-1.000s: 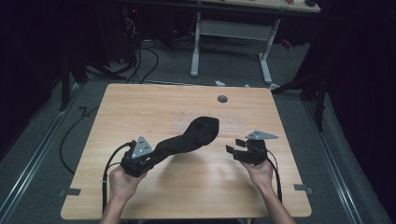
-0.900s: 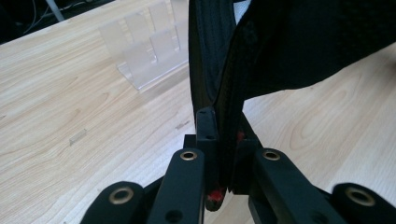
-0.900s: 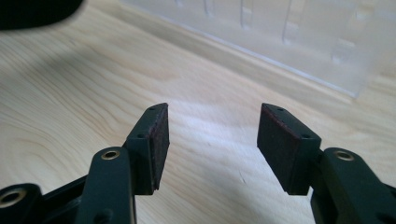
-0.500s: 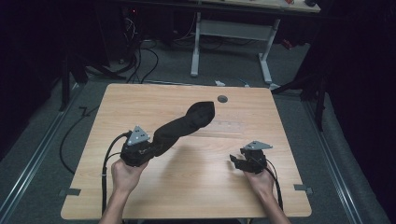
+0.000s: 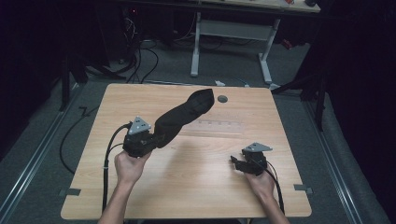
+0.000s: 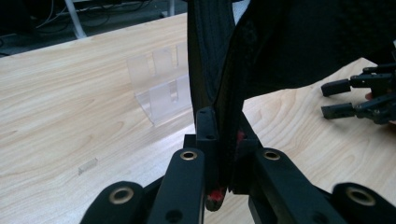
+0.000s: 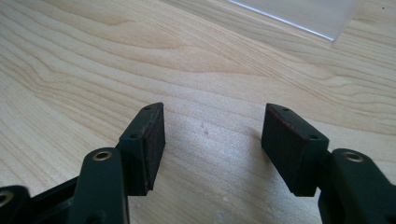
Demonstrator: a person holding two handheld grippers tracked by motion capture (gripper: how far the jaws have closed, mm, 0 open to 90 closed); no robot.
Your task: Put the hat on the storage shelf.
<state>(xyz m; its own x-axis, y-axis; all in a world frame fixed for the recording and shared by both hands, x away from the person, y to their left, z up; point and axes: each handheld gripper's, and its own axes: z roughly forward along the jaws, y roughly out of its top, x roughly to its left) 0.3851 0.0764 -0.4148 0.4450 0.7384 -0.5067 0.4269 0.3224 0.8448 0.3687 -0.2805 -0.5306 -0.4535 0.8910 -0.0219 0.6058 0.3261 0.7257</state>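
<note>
A long black sock-like cloth (image 5: 184, 114) hangs above the wooden table (image 5: 187, 191), and my left gripper (image 5: 155, 138) is shut on its near end. In the left gripper view the cloth (image 6: 289, 46) rises from between the closed jaws of that gripper (image 6: 224, 140). My right gripper (image 5: 235, 162) sits low over the table's near right, apart from the cloth. Its jaws have just been opening and stand wide with nothing between them, over bare wood, in the right gripper view (image 7: 212, 135). It also shows in the left gripper view (image 6: 343, 98).
A clear plastic slotted rack (image 5: 219, 127) lies on the table past the middle, behind the cloth (image 6: 161, 88), and its edge shows ahead of the right gripper (image 7: 299, 14). A small grey disc (image 5: 222, 99) sits near the far edge. Cables trail from both grippers.
The left gripper has lifted and carried the cloth toward the far side. The right gripper has sunk toward the near right, away from the cloth's side.
</note>
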